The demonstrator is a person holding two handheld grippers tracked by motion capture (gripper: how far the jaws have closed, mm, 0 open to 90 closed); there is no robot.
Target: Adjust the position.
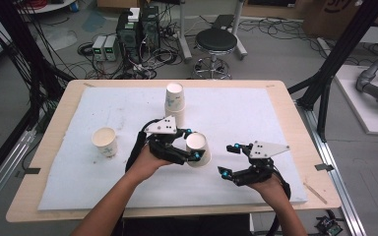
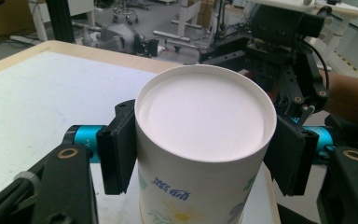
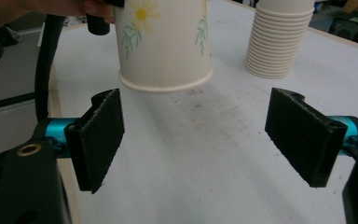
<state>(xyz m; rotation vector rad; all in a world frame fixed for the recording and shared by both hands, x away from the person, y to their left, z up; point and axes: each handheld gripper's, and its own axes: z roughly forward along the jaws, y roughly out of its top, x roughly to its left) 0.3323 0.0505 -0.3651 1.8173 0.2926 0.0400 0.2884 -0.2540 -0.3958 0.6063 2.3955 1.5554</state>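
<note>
Left claw (image 1: 191,144) had its pads clamped on an upside-down paper cup (image 1: 197,149), one pad on each side of the wall, just under the closed base that faced up. In the left gripper view the cup (image 2: 204,140) sat square between the jaws, blue print and a yellow flower on its side. Cup was held clear of the white mat (image 1: 78,162): the right gripper view showed its rim (image 3: 165,86) hanging above the surface with a shadow under it.

Right claw (image 1: 230,159) was wide open and held nothing, pads (image 3: 98,137) well apart, pointed toward the held cup from the person's right side, near it but not touching.

Stack of cups (image 1: 175,102), upside down, stood toward the far middle of the desk (image 1: 54,105), beyond the left claw. A single cup (image 1: 105,141) stood upright, mouth up, on the mat to the left, well apart from both claws.
</note>
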